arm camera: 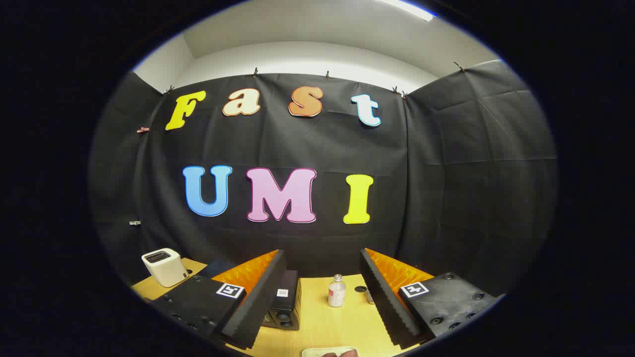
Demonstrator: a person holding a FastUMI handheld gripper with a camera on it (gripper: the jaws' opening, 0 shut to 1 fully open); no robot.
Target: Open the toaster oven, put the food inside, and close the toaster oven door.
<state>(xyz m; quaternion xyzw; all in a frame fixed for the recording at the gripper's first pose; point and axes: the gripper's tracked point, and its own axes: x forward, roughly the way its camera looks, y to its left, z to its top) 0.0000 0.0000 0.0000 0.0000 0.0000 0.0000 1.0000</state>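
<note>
The table (322, 325) is a light wood surface running beneath and beyond the gripper (322, 302). The gripper is spread wide, its two fingers well apart, and nothing is held between them. Each finger (258, 302) has a black ridged pad on the inner face and an orange backing (a square black-and-white marker sits on each finger's base).

The oven (285, 305) is a dark box standing on the table just ahead of the left finger, which covers part of it. Two round knobs show at its lower front corner. Whether its door is open or shut cannot be told.

A white box (164, 267) with a dark top panel stands on the table's far left part, beyond the left finger and well apart from the oven.

A bottle (337, 291), clear with a pale label and a silver cap, stands upright between the fingers, to the right of the oven.

A plate (330, 351) with a pale rim lies nearest the camera, between the finger bases; its contents cannot be made out.
</note>
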